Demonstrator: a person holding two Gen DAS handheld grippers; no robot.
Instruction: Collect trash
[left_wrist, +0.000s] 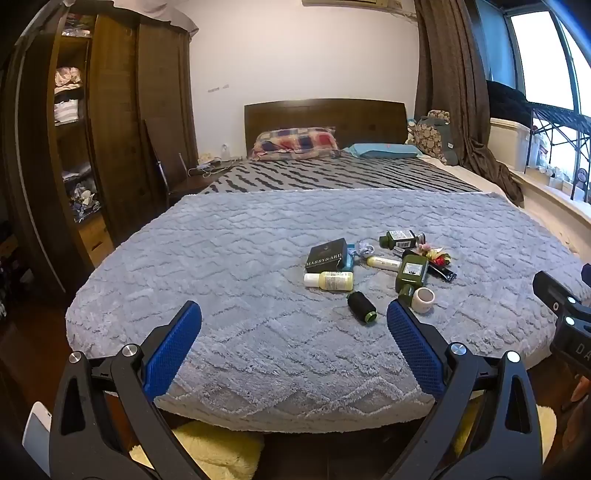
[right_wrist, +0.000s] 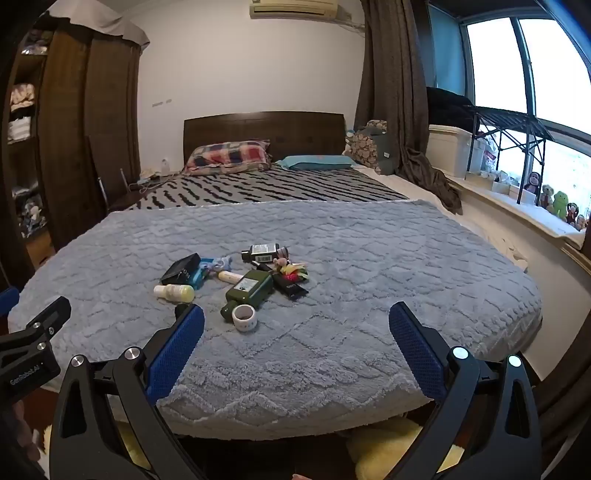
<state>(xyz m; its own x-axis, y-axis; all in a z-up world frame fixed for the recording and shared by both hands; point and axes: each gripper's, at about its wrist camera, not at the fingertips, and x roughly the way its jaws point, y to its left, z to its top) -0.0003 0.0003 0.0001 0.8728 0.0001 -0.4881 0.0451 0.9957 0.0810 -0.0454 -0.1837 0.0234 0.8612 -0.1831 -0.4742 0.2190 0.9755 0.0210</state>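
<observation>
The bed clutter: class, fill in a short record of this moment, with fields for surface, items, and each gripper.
surface: fluffy grey blanket on the bed
items: black box, pale yellow plastic bottle, two dark green bottles, black thread spool, white tape roll
arrangement: loose cluster, all lying down
left gripper: open, empty, short of the cluster
right gripper: open, empty

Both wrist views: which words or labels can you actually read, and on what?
"MARRY&ARD": black flat box on the grey blanket.
"GenRobot.AI": black left gripper body, seen in the right wrist view.
"D": black right gripper body, cut off at the edge.
Dark green bottle and pale yellow bottle: labels too small to read.
</observation>
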